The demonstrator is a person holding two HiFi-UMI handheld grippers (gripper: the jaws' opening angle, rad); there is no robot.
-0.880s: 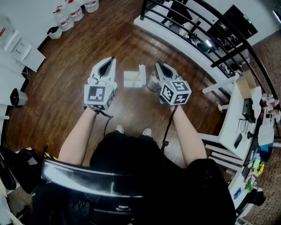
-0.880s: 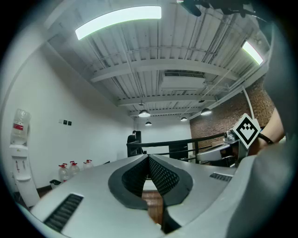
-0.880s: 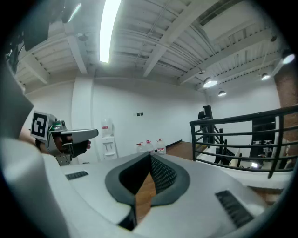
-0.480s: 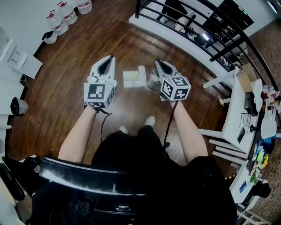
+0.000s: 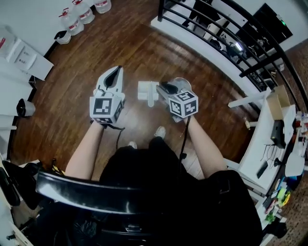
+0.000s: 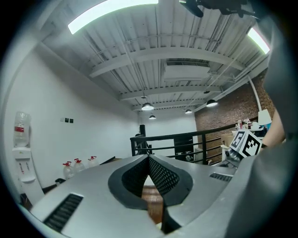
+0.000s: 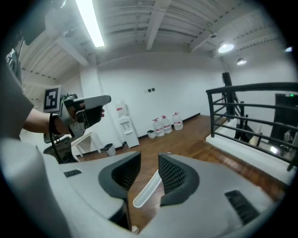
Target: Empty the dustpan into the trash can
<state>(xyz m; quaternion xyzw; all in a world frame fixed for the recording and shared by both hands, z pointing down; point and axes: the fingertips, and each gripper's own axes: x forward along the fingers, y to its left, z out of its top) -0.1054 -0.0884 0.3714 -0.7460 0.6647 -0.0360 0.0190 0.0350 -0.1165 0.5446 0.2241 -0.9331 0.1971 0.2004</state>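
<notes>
The white dustpan [image 5: 146,91] lies on the wooden floor between my two grippers, its handle [image 5: 150,99] pointing toward me. In the right gripper view that handle [image 7: 148,188] shows through the gap of the jaws, and the pads do not press on it. My right gripper [image 5: 160,86] is open and tilted down, its tip just right of the dustpan. Behind it stands the silver trash can [image 5: 182,82], partly hidden. My left gripper [image 5: 117,70] hangs level to the left of the dustpan, shut with nothing in it, its jaws [image 6: 149,158] meeting at the tip.
A black railing [image 5: 219,30] runs along the far right of the floor. Water bottles [image 5: 79,13] stand at the far left wall, with white boxes [image 5: 26,56] nearby. A white table [image 5: 269,115] with clutter sits at the right. A chair back [image 5: 91,192] is close in front of me.
My right gripper has swung left and down, from over the trash can to the dustpan's handle. The left gripper has kept its place. The person's feet have shifted.
</notes>
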